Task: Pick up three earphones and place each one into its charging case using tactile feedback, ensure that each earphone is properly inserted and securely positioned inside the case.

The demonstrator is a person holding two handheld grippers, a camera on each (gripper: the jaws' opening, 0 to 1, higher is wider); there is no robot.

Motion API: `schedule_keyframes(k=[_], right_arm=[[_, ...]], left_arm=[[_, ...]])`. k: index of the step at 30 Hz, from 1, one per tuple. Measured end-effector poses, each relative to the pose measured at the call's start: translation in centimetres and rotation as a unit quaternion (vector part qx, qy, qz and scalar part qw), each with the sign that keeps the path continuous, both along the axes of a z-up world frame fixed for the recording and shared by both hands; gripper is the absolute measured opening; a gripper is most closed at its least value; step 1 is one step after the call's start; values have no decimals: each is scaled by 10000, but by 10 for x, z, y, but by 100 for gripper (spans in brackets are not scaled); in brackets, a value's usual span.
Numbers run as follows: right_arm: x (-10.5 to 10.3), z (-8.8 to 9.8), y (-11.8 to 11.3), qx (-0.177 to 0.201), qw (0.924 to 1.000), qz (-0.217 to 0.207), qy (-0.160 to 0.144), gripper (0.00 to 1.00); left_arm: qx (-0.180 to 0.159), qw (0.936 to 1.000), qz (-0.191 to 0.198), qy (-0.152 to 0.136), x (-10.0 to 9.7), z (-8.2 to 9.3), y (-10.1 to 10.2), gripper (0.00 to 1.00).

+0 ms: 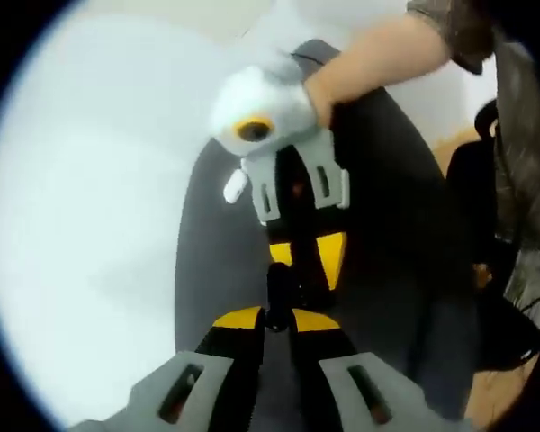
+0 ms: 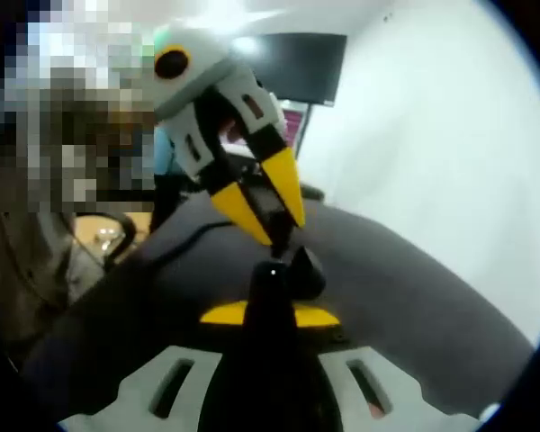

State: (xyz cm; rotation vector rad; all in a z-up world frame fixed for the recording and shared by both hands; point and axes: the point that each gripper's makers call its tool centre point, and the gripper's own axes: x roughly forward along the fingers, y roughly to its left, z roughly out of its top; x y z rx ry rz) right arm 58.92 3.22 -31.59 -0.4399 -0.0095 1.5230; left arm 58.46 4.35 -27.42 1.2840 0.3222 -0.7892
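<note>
Both pairs of jaws are drawn in narrow, tip to tip, around small black things held between them above a dark grey mat [image 1: 387, 225]. In the left gripper view, the left gripper [image 1: 277, 317] pinches a dark upright piece, seemingly an earphone [image 1: 277, 286], its long axis running away along the jaws; the right gripper [image 1: 297, 243] meets it from the far side. In the right gripper view, the right gripper [image 2: 272, 310] grips a black rounded object [image 2: 292, 270], perhaps the charging case, though blur leaves that unsure; the left gripper [image 2: 268, 216] reaches down onto it. The likely failure is misalignment: tilted, the earphone could jam or slip free.
</note>
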Motion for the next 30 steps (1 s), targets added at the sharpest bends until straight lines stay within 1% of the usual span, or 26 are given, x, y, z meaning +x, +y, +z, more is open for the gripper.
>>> schedule_keyframes(k=[2,4,7,9,13,19,22,24,27,30], right_arm=[[0,0,0,0,10000,1,2,18],[0,0,0,-2,10000,0,10,18],[0,0,0,0,10000,3,2,18],[-1,0,0,0,10000,4,3,18],[-1,0,0,0,10000,4,3,18],[-1,0,0,0,10000,-1,-4,18],[-1,0,0,-2,10000,-2,7,18],[-1,0,0,-3,10000,3,-3,18],[-1,0,0,-5,10000,-1,7,18],[-2,0,0,1,10000,3,-8,18]], left_arm=[[15,10000,-21,-61,3,-1,1,9],[-92,9999,-29,-56,5,0,-1,9],[-160,9998,-51,-51,5,0,-3,9],[-321,9995,-56,52,3,1,-6,9],[-235,9996,-131,-47,2,3,-9,9],[-324,9994,-106,28,5,-3,-8,9],[-267,9996,-82,6,6,-7,-4,9],[-391,9992,-73,16,6,-5,-6,9],[-406,9991,-105,-11,6,-5,-7,9],[-404,9991,-116,38,4,-4,-5,9]])
